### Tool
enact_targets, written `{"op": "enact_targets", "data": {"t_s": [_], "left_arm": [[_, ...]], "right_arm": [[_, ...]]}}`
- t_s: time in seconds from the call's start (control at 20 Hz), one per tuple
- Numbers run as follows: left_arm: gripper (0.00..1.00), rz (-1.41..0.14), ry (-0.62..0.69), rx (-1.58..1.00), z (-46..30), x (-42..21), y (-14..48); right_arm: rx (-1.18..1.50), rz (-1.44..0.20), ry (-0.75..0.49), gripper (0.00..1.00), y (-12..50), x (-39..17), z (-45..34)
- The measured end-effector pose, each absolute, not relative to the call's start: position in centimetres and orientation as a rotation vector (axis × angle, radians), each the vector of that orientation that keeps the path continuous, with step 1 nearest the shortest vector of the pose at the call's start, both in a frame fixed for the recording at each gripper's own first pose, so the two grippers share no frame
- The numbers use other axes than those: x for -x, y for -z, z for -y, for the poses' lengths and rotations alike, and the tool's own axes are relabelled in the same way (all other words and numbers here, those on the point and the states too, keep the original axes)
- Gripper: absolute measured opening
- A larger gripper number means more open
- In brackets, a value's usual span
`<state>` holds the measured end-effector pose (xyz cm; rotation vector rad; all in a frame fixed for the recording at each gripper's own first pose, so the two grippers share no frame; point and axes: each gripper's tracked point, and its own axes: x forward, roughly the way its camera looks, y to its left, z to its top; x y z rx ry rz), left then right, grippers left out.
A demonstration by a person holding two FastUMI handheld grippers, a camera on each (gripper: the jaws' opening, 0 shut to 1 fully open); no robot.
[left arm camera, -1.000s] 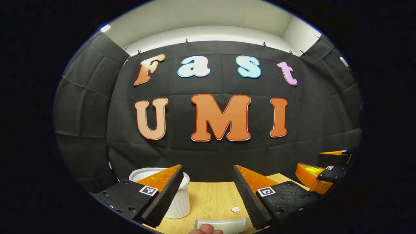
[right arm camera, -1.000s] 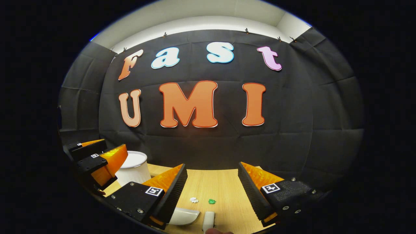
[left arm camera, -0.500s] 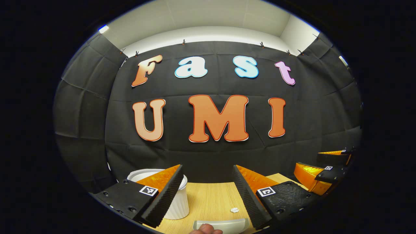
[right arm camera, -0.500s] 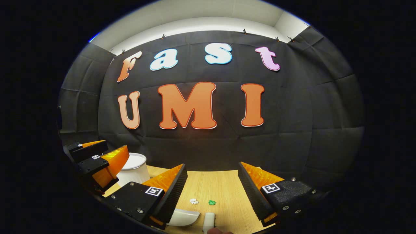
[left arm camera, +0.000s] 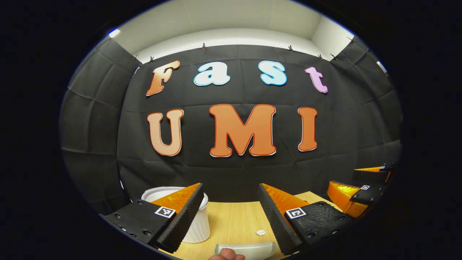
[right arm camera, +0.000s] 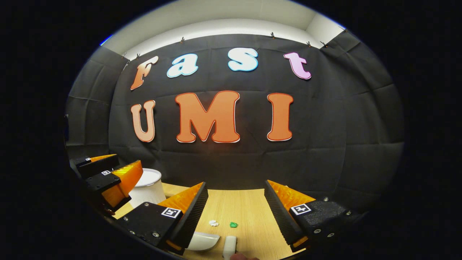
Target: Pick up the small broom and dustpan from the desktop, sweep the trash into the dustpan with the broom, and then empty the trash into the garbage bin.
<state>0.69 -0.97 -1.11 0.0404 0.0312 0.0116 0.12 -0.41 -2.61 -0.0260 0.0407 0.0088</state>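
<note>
The left gripper (left arm camera: 231, 213) is hovering above the wooden desktop (left arm camera: 234, 220) with its fingers spread wide apart and nothing between them. Just below it, at the near edge of the left gripper view, the pale dustpan (left arm camera: 245, 250) is lying on the desk, probably the reason this gripper is waiting here, lined up for a descent onto it. The right gripper (right arm camera: 236, 213) is likewise standing open and empty; beneath it the white broom handle (right arm camera: 230, 246) is resting beside the dustpan (right arm camera: 204, 241), so each tool appears matched to the hand nearest it. The trash is lying farther out: a white scrap (right arm camera: 213, 223) and a green scrap (right arm camera: 233, 224), close together but apart. The white ribbed garbage bin (left arm camera: 197, 224) is standing upright to the left, well clear of the scraps. Neither tool is being gripped yet, so the pick-up step seems to be just beginning.
</note>
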Motion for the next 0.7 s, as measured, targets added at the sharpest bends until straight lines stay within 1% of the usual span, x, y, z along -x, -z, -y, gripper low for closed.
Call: {"op": "enact_targets", "data": {"t_s": [0.2,0.35,0.4,0.55,0.7], "left_arm": [[0.95,-0.105,0.011,-0.018,2.3,-0.3,3.6],[0.94,-0.201,0.029,-0.003,3.0,-0.1,6.4],[0.95,-0.241,0.031,-0.004,3.2,0.1,7.7],[0.95,-0.364,0.041,0.006,3.9,1.1,11.7],[0.95,-0.501,0.036,0.029,3.9,2.4,16.0]], "right_arm": [[0.026,-0.106,-0.017,0.94,4.6,0.0,0.4],[0.040,-0.181,-0.023,0.94,6.9,0.3,0.4],[0.042,-0.217,-0.028,0.94,7.9,0.3,0.4],[0.035,-0.358,-0.057,0.94,12.3,0.9,0.1],[0.010,-0.556,-0.080,0.95,18.2,2.0,-0.5]]}}
